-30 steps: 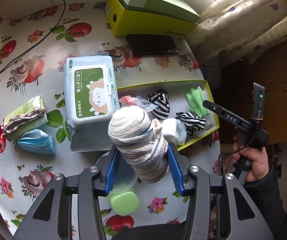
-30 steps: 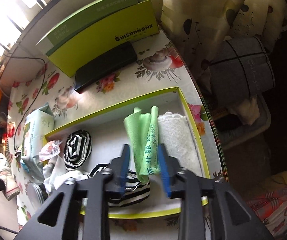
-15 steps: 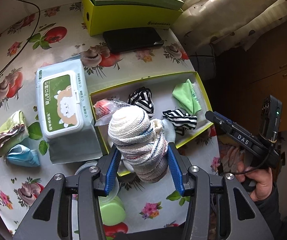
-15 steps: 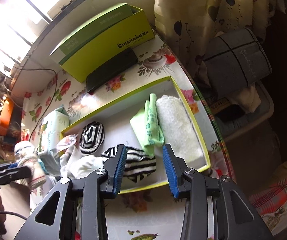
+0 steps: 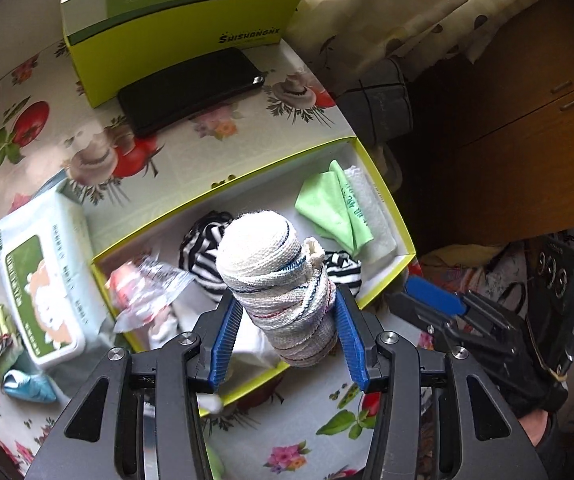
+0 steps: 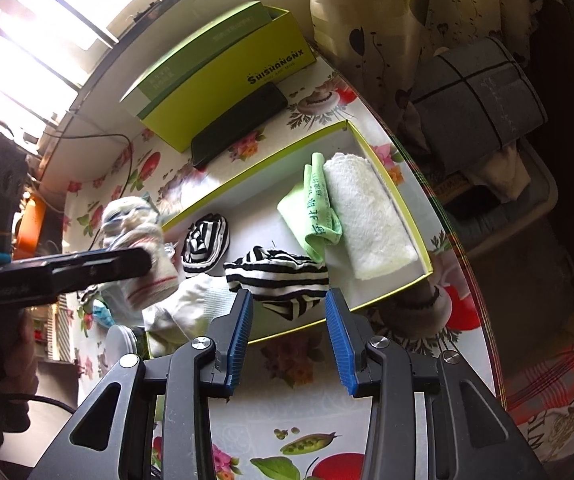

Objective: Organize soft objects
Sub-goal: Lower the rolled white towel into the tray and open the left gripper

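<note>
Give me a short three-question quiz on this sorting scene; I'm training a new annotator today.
1. True or false: the left gripper is clamped on a rolled cloth bundle.
2. Inside the yellow-rimmed tray, what lies directly beside the white towel? A) blue pouch B) green cloth C) black phone
3. Fill in: the fingers of the right gripper hold ____.

Key: 1 true; 2 B; 3 nothing, they stand apart with only the tray and tablecloth behind them.
</note>
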A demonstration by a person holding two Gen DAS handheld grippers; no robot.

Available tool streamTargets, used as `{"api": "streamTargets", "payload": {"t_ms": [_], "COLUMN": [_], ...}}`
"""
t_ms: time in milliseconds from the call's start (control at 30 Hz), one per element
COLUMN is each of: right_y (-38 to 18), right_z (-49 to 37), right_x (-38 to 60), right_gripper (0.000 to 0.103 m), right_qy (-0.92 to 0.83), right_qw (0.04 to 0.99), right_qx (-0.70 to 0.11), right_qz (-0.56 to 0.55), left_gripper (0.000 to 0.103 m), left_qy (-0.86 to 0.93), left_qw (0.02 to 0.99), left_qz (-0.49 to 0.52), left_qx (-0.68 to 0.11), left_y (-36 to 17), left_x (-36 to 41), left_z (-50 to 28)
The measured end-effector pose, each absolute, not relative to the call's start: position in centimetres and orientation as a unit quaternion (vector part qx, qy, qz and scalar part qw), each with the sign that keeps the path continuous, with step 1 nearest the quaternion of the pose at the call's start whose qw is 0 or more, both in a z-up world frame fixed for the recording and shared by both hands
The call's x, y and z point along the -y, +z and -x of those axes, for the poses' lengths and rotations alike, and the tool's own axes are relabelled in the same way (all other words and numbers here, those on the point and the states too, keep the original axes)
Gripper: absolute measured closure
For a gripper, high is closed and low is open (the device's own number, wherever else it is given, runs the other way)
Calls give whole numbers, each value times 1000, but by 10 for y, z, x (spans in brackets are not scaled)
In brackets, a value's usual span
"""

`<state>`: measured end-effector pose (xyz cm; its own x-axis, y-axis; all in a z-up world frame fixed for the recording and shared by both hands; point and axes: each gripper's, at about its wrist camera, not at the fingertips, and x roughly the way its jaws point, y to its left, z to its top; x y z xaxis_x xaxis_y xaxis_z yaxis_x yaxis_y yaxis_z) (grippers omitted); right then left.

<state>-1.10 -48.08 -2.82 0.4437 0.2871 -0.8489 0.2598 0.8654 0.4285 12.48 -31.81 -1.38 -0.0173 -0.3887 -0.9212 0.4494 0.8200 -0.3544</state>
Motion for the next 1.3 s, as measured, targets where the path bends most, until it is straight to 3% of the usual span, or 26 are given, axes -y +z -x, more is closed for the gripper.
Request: {"api": "streamTargets", "payload": {"t_ms": [700,1300], "right_y": [-34,-17], "right_z": [18,8], "right_x": [499,480], "right_gripper": [66,66], "right_qy": [-3,4], "right_qw": [802,808], "right_qx": [-526,-529], "right_qz": [-283,-260], "left_gripper": [55,54], "left_qy": [-283,-283], "left_qw": [677,690], "left_qz": [-25,19], "left_qx": [-679,-666], "left_y": [-68,-40], "left_x": [373,329], "left_z": [-165,-154]}}
